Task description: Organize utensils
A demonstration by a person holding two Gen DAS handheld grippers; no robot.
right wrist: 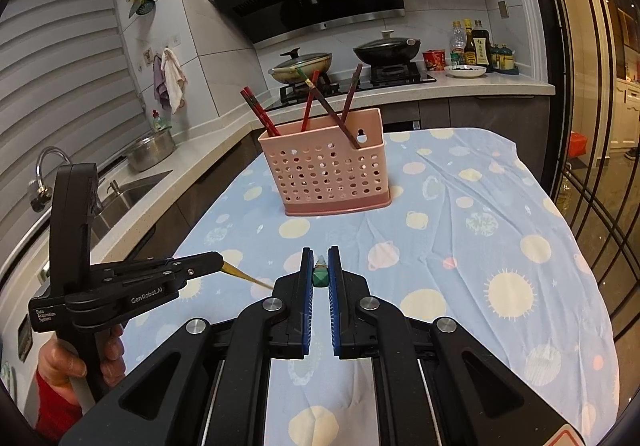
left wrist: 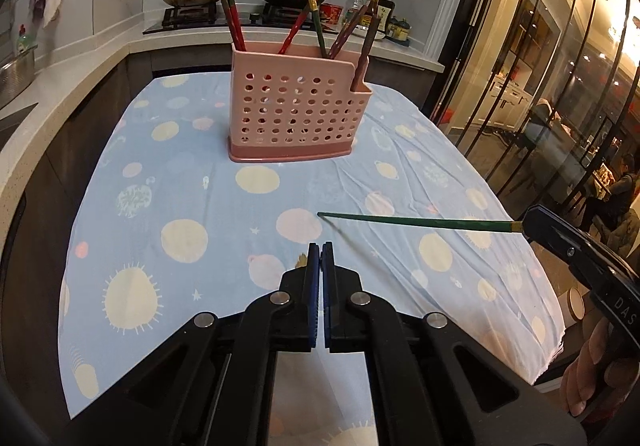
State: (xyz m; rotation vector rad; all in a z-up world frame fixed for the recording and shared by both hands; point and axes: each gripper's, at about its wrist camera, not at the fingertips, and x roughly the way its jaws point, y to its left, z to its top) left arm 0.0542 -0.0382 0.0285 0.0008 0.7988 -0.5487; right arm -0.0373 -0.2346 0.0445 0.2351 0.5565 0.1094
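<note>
Both grippers hold chopsticks above the spotted cloth, the pink holder waiting beyond.

The right gripper (right wrist: pixel 320 278) is pinched narrow on the thick end of a green chopstick (left wrist: pixel 416 222), whose thin tip slants down to meet the tablecloth (left wrist: pixel 224 205). The left gripper (left wrist: pixel 321 266) is closed nearly tight on what looks like a yellowish chopstick (right wrist: pixel 244 276), mostly hidden from its own camera. The pink holder (left wrist: pixel 296 113) stands well apart, already bristling with red and dark chopsticks (left wrist: pixel 232 13). I'd judge these sticks light, stiff and a bit slick; gripped at one end they may pivot, so a hold nearer the middle seems steadier.
</note>
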